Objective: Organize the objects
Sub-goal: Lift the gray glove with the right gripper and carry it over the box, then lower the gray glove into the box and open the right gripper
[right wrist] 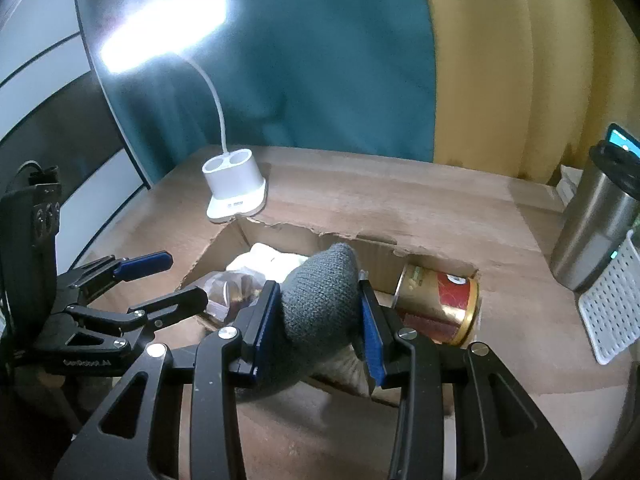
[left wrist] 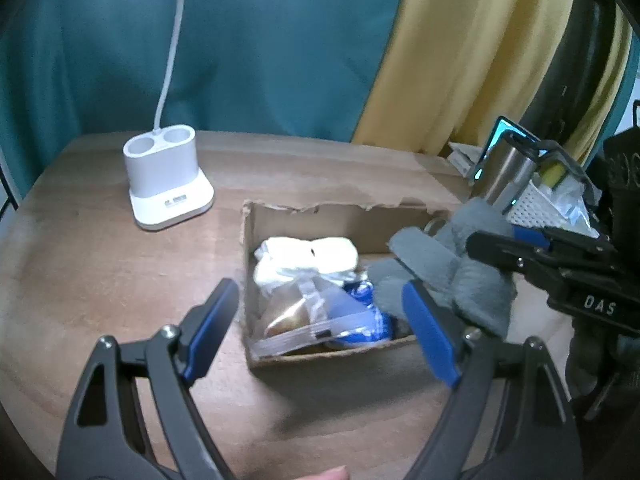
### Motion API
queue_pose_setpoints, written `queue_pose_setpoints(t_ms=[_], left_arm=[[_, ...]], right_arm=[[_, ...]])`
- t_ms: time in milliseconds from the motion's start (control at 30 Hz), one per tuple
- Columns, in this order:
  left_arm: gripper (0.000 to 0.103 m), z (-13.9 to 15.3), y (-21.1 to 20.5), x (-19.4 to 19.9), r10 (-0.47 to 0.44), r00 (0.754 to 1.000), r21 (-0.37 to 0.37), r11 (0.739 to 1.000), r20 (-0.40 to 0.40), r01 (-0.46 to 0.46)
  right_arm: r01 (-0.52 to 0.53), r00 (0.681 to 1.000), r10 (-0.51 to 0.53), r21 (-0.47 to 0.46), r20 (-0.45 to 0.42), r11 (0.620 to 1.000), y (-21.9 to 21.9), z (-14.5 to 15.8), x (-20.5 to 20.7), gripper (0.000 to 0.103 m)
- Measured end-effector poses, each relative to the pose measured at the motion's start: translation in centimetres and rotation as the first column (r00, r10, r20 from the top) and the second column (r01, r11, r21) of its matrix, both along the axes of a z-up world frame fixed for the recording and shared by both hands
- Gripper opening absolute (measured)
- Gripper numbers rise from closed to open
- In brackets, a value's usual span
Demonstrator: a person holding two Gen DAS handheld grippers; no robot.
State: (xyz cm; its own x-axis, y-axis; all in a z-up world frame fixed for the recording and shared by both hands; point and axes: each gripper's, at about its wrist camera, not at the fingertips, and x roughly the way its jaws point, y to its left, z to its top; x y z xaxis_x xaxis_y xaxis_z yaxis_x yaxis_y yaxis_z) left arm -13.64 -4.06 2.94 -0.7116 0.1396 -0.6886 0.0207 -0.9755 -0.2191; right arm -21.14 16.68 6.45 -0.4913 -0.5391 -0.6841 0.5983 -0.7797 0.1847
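My right gripper [right wrist: 320, 320] is shut on a grey knitted cloth [right wrist: 320, 300], a soft bundle held over the near side of an open cardboard box [right wrist: 280, 232]. From the left wrist view the grey cloth [left wrist: 444, 268] hangs over the box's [left wrist: 340, 220] right part, with the right gripper [left wrist: 496, 248] coming in from the right. My left gripper [left wrist: 320, 328] stands open above the box's near edge, nothing between its pads. Inside lie a white bundle [left wrist: 308, 256], clear packets [left wrist: 304, 312], a blue wrapper [left wrist: 360, 320] and a gold-and-red tin [right wrist: 436, 304]. The left gripper [right wrist: 172, 280] shows at the left of the right wrist view.
A white desk lamp base [left wrist: 168, 184] stands on the wooden table [left wrist: 100, 280] behind and left of the box, its lit head [right wrist: 164, 24] overhead. A steel tumbler [right wrist: 592, 232] and a white perforated basket [right wrist: 612, 308] sit at the right. Teal and yellow curtains hang behind.
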Motion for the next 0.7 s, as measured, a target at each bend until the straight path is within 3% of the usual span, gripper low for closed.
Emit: queue_pose_setpoints(t_ms=[700], left_arm=[[0.085, -1.5, -1.1, -2.9, 0.002, 1.000, 0.009, 1.000, 0.031, -0.003]], right_arm=[[-0.011, 0.997, 0.006, 0.065, 0.076, 0.998, -1.8, -3.6, -4.4, 0.041]])
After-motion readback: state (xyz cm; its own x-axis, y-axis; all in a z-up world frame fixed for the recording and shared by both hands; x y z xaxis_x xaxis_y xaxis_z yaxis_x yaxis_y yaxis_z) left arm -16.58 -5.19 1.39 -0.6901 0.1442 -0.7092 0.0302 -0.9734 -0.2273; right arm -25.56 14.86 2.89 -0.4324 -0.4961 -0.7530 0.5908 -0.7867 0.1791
